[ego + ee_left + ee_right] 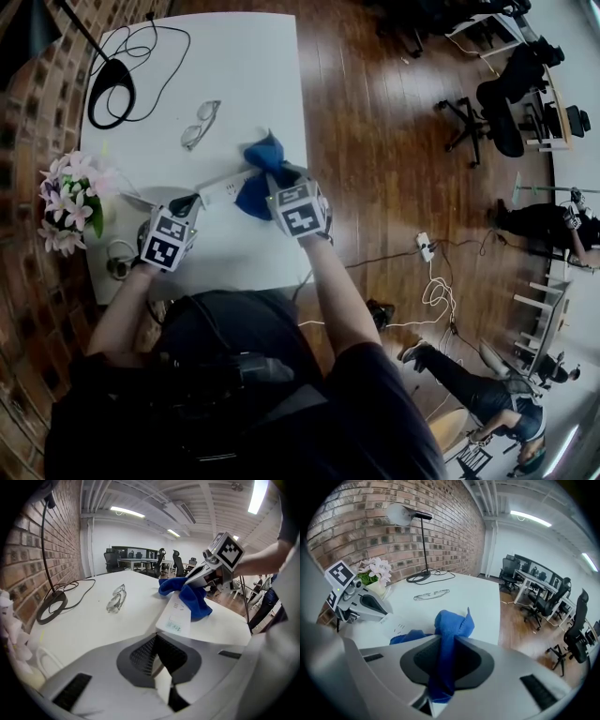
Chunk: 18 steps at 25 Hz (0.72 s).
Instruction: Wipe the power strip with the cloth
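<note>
Clamping a bunched fold of the blue cloth [451, 625], the right gripper [449, 641] had its jaws only partly apart, pads pressed on the fabric, w/ a peak of cloth sticking up past the tips. Rest of the cloth draped down over the far end of the white power strip [176, 618], which lay flat near the front of the white table [234, 75]. Left gripper [157, 641] had jaws fully together, pinching a pale sliver at the strip's near end; whether that was casing or cord, couldn't tell. Both grippers pointed steeply down, close together, one at each end of the strip. Farther back on the table lay clear glasses [200, 124], then a lamp base w/ looped black cable [111, 89]. Pink flowers [70, 202] stood at the table's left edge by the brick wall [28, 112].
</note>
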Tool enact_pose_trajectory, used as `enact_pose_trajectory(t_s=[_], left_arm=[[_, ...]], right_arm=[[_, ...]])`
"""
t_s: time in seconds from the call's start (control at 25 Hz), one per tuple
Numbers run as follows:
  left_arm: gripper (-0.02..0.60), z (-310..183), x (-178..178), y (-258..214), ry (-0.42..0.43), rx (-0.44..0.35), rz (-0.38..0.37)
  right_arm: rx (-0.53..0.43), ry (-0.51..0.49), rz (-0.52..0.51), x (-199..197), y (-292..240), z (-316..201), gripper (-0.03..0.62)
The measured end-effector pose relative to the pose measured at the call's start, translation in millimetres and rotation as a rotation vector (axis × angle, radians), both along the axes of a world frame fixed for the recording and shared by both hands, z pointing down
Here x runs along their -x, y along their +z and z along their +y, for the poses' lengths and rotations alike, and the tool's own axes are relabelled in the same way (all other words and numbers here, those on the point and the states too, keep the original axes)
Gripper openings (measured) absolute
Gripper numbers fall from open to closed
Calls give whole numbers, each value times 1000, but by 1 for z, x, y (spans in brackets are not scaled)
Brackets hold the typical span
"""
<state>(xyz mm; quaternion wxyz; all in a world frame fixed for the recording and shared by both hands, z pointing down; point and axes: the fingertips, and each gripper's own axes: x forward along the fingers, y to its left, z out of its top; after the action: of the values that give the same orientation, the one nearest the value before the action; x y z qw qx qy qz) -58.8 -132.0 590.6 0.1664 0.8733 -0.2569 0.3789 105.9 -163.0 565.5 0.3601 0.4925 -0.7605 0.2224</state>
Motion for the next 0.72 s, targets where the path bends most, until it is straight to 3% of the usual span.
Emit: enact_pose_trajectory(t_s=[0.72], left_arm=[[2, 1, 0, 1, 5, 27, 0]], right_arm=[[33, 134, 6, -43, 8, -3, 67]])
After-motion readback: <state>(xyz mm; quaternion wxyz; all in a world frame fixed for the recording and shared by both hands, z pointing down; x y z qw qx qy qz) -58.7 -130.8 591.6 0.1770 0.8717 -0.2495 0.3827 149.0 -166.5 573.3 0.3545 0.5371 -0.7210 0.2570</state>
